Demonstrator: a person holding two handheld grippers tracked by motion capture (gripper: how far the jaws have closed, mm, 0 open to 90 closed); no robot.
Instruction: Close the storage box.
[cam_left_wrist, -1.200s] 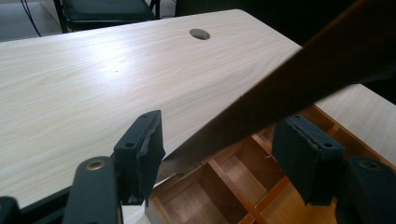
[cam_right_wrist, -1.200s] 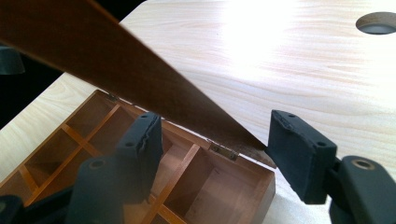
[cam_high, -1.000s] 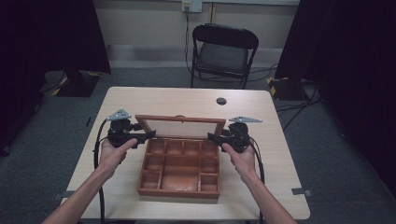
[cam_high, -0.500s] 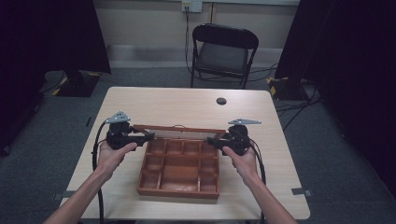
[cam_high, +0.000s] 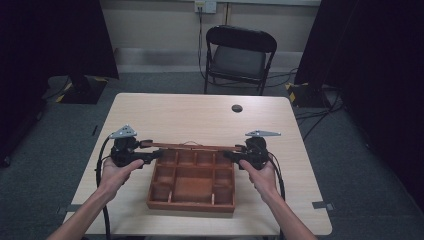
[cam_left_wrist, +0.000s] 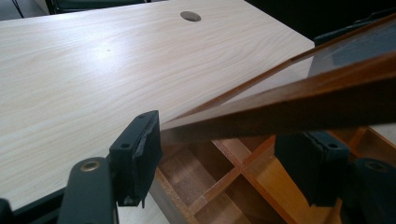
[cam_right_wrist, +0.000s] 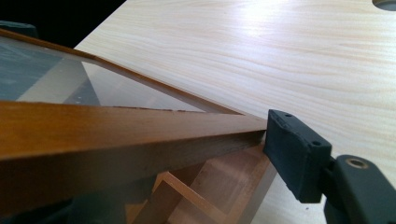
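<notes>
At table centre, near the person's edge, wooden compartment box (cam_high: 192, 182) sits flat, dividers exposed. Its glass-paned lid (cam_high: 190, 146) is hinged along the far side and tilted partway over the tray, seen almost edge-on from the high view. Left gripper (cam_high: 150, 155) meets the lid's left corner; jaws stand wide, one pad touching the frame edge (cam_left_wrist: 280, 105), not clamped. Right gripper (cam_high: 232, 155) meets the right corner likewise, one pad against the frame (cam_right_wrist: 140, 135); its other jaw is hidden, so grip cannot be told. Beyond: table (cam_high: 200, 115), cable hole (cam_high: 236, 108), folding chair (cam_high: 239, 55).
</notes>
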